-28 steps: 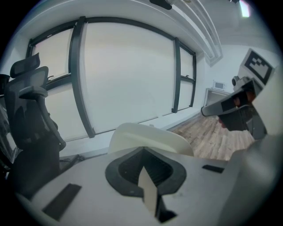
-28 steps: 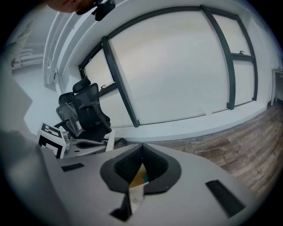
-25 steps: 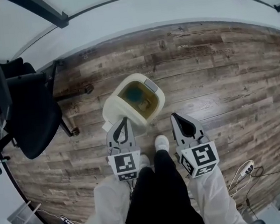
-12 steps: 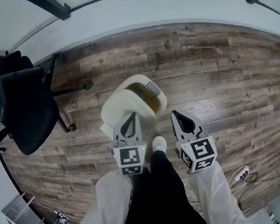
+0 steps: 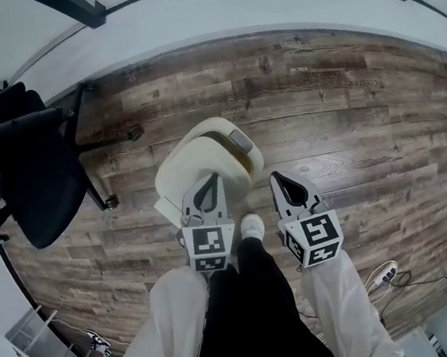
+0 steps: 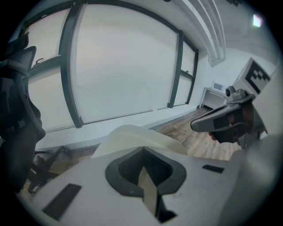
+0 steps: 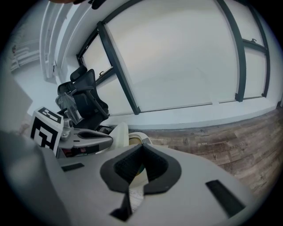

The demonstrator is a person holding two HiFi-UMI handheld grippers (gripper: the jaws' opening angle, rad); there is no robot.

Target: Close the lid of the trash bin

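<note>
Whereas half a second ago a broad slice of the opening showed, the cream lid (image 5: 192, 165) now leans further over the trash bin (image 5: 246, 151), leaving only a thin dark sliver beside the grey button. The left gripper (image 5: 211, 179), jaws together, has pushed forward so its tip lies against the lid just ahead of it. The right gripper (image 5: 277, 177), jaws also together and on nothing, hangs just right of the bin, roughly where it was.
</note>
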